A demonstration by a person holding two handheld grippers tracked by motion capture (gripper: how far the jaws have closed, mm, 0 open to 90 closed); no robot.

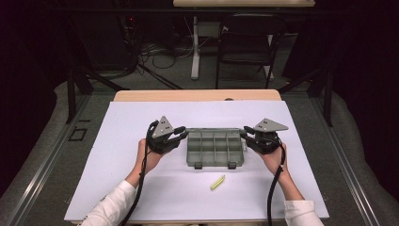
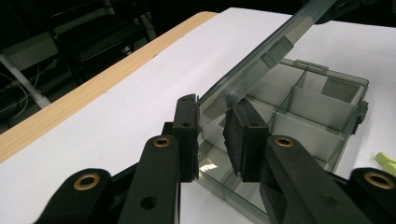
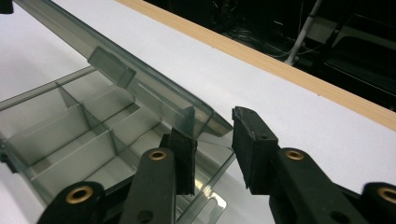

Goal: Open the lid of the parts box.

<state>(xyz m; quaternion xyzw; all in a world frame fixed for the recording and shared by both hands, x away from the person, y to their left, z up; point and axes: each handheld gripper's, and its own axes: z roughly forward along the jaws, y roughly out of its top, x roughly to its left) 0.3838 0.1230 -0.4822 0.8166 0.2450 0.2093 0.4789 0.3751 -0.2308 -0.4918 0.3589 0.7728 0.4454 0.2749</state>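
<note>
On the white-covered table [image 1: 141,188], both grippers, left [image 2: 212,135] and right [image 3: 212,140], stood open astride the compartment box's [image 1: 214,148] raised lid [image 2: 261,51], apparently to steady it.

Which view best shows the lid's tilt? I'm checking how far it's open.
The left gripper view: the lid slants above the box. The right gripper view shows one corner; the high view shows it nearly edge-on.
</note>
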